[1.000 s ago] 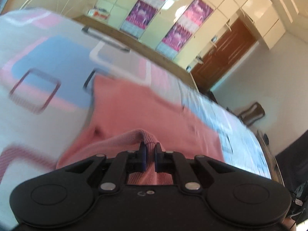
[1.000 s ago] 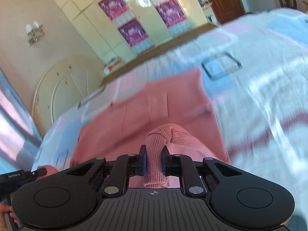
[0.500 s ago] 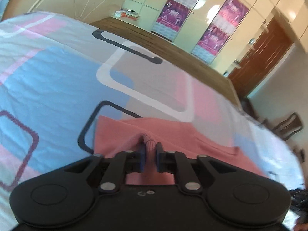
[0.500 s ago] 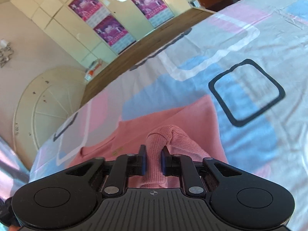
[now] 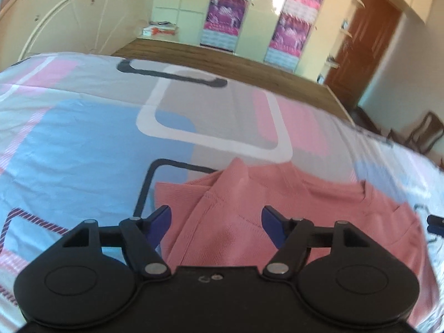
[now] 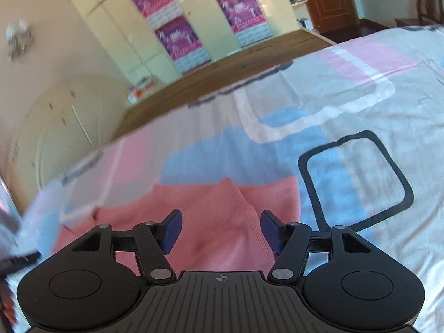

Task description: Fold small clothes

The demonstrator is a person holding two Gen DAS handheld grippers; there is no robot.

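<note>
A pink knit garment (image 5: 291,208) lies folded over on the patterned bedsheet (image 5: 83,138). My left gripper (image 5: 216,223) is open just above its left part, a raised pinch of fabric standing in front of the jaws. The garment also shows in the right wrist view (image 6: 222,216). My right gripper (image 6: 220,229) is open over its right part, next to the garment's right edge. Nothing is held in either gripper.
The bedsheet (image 6: 360,111) has blue, pink and white blocks with dark outlined rectangles. A wooden footboard (image 5: 222,58) bounds the bed's far edge. Wardrobes with purple posters (image 5: 227,14) and a brown door (image 5: 369,41) stand behind. The other gripper's tip (image 5: 435,223) shows at right.
Both grippers have opened and let go of the pink garment. The fabric they carried forward now lies folded on the rest of the garment.
</note>
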